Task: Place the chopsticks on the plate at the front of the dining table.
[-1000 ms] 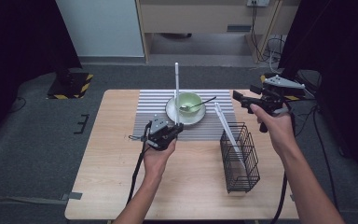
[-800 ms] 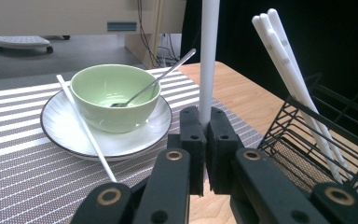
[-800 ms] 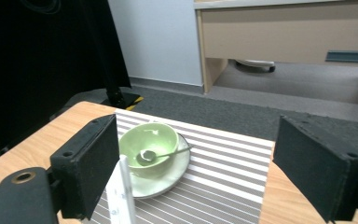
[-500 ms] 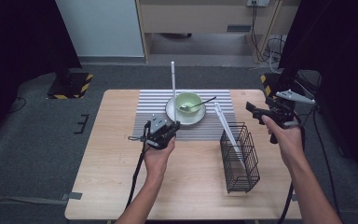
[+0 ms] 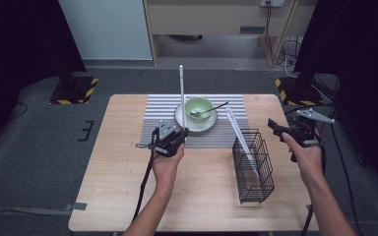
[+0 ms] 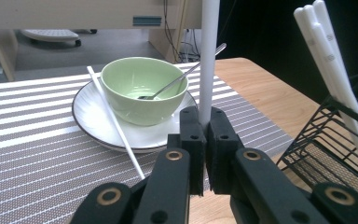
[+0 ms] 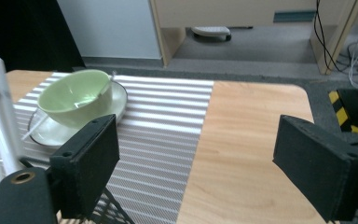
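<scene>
My left gripper (image 5: pixel 179 135) (image 6: pixel 204 140) is shut on a white chopstick (image 5: pixel 181 93) (image 6: pixel 209 51) that stands upright just in front of the green bowl (image 5: pixel 199 106) (image 6: pixel 139 88). The bowl holds a spoon (image 6: pixel 179 80) and sits on a white plate (image 6: pixel 91 122). A second white chopstick (image 6: pixel 114 122) lies across the plate's rim. My right gripper (image 5: pixel 274 129) (image 7: pixel 209 163) hovers open at the table's right edge. Its jaws have just been closing slightly with nothing between them. Several white chopsticks (image 5: pixel 239 137) (image 6: pixel 333 60) lean in the black wire basket (image 5: pixel 254 172).
A striped placemat (image 5: pixel 157 114) (image 7: pixel 168 121) lies under the plate at the far middle of the wooden table (image 5: pixel 113 177). The basket stands right of centre, between my two hands. Cables trail from both grippers.
My right hand has sunk and drawn back toward the near right edge of the table. My left gripper has kept still with the chopstick upright in it.
</scene>
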Motion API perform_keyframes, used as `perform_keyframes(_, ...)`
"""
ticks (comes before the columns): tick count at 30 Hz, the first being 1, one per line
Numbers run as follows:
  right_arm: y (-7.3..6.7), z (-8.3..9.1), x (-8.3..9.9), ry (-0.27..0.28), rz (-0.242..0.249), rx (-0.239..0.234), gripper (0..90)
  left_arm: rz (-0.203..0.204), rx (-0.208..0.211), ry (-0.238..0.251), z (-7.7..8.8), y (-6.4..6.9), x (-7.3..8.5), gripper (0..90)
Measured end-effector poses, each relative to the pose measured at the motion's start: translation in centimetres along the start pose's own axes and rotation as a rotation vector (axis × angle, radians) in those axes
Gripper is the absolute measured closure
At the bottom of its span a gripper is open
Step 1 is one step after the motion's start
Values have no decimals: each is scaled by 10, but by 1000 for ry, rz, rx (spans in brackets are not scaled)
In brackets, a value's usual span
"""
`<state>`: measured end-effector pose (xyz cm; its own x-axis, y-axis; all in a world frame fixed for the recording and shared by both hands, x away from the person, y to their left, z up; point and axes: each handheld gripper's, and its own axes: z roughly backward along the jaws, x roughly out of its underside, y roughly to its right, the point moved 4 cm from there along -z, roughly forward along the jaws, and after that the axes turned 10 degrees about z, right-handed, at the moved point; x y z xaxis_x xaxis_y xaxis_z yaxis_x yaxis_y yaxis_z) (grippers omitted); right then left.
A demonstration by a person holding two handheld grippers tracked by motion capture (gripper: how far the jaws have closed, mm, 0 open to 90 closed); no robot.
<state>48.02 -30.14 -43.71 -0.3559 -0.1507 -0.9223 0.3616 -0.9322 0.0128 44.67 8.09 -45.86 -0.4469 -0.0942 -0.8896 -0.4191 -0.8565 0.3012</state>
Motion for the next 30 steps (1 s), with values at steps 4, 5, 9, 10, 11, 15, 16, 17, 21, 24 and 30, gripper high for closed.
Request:
perform_keyframes(4, 6, -1, 15, -28, -8, 23, 142, -1, -19, 3, -1, -1, 0, 865)
perform_keyframes(5, 8, -3, 22, -42, -18, 29, 142, 7, -25, 4, -1, -2, 0, 865)
perform_keyframes(9, 11, -7, 36, -75, -23, 36, 137, 12, -32, 3, -2, -3, 0, 865)
perform_keyframes(10, 11, -7, 36, -75, -23, 36, 137, 13, -36, 1, -2, -3, 1, 865)
perform_keyframes(11, 11, -8, 39, -80, -27, 36, 135, 14, -36, -1, -3, -4, 1, 865)
perform_keyframes(15, 11, -12, 51, -103, -36, 36, 128, 2, -48, -5, -3, -6, 2, 865)
perform_keyframes(16, 11, -13, 55, -113, -36, 35, 127, -8, -53, -5, -3, -6, 2, 865)
perform_keyframes(17, 9, -16, 61, -131, -28, 36, 126, -13, -57, -2, -3, -7, 2, 865)
perform_keyframes(21, 7, -21, 71, -163, -22, 47, 130, 0, -58, -8, -4, -10, 2, 865)
perform_keyframes(24, 4, -26, 80, -188, -23, 41, 130, -1, -64, -6, -4, -11, 2, 865)
perform_keyframes(30, -2, -32, 94, -230, -16, 36, 129, 4, -66, -5, -4, -11, 2, 865)
